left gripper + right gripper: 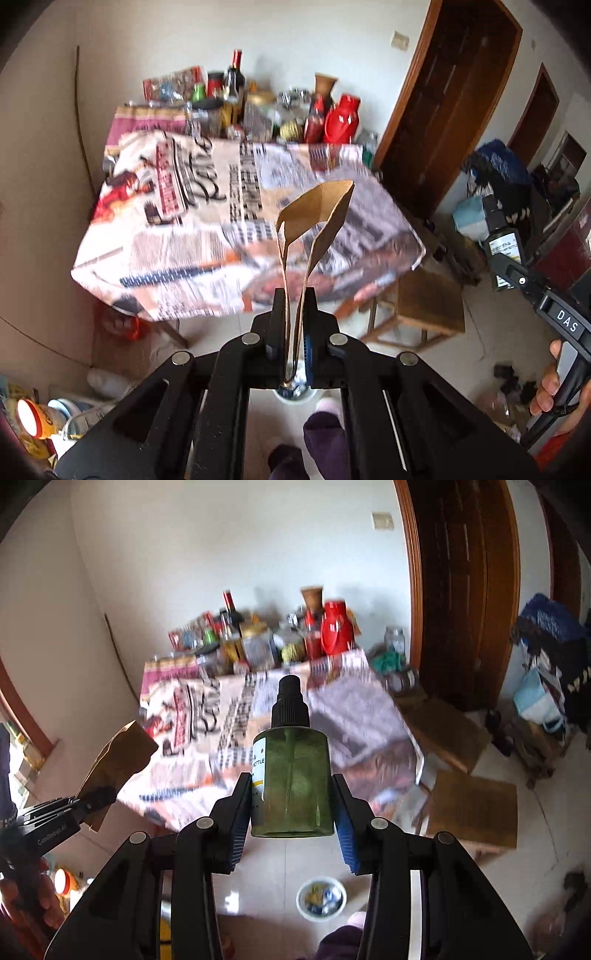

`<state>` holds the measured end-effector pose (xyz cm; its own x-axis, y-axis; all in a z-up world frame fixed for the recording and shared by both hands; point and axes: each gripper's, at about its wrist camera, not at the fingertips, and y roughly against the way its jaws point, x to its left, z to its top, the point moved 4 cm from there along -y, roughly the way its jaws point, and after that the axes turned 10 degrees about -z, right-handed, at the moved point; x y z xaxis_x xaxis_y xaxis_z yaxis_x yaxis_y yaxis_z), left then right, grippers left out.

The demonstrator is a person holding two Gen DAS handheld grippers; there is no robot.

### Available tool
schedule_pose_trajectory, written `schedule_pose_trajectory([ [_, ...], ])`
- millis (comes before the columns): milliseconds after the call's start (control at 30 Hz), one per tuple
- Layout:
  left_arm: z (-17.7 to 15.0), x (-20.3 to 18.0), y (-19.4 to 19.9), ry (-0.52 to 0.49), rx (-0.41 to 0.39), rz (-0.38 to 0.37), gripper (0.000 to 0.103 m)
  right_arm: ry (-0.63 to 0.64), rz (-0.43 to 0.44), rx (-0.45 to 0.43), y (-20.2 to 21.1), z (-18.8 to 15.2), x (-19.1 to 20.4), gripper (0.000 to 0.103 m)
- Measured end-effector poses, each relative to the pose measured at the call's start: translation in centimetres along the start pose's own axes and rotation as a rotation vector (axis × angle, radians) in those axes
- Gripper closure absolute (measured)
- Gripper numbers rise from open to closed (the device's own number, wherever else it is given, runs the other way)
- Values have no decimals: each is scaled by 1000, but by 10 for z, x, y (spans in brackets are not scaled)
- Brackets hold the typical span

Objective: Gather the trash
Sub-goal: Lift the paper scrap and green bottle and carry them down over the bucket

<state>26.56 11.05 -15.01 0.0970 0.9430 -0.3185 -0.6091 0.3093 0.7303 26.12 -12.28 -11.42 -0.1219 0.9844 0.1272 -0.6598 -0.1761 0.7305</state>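
White walls, dark wooden door (461,590), cluttered table (166,240), wooden stool (424,310) on pale tiles

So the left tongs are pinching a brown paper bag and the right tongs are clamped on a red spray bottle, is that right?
Almost. The bottle in the right tongs is green with a black spray cap, not red, as the right wrist view shows plainly. The red things are containers standing on the table farther back. The rest holds: the left tongs are pinching a brown paper bag.
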Motion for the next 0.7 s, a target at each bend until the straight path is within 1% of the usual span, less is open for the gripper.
schedule_pose_trajectory([
  [167, -30, -1, -30, 20, 73, 6, 97, 20, 1, 96, -24, -34, -7, 65],
  [233, -43, 0, -48, 34, 111, 8, 97, 27, 17, 158, -47, -48, -12, 65],
  [367, -77, 5, -97, 73, 200, 28, 97, 58, 41, 241, -86, -79, -18, 65],
  [500, -124, 12, -155, 128, 271, 37, 97, 113, 56, 292, -128, -112, -23, 65],
  [600, -162, 22, -193, 163, 328, 72, 97, 143, 70, 338, -159, -143, -28, 65],
  [667, -194, 33, -218, 211, 372, 80, 97, 154, 79, 384, -181, -166, -31, 65],
  [700, -203, 36, -226, 228, 387, 82, 97, 158, 85, 408, -191, -179, -32, 65],
])
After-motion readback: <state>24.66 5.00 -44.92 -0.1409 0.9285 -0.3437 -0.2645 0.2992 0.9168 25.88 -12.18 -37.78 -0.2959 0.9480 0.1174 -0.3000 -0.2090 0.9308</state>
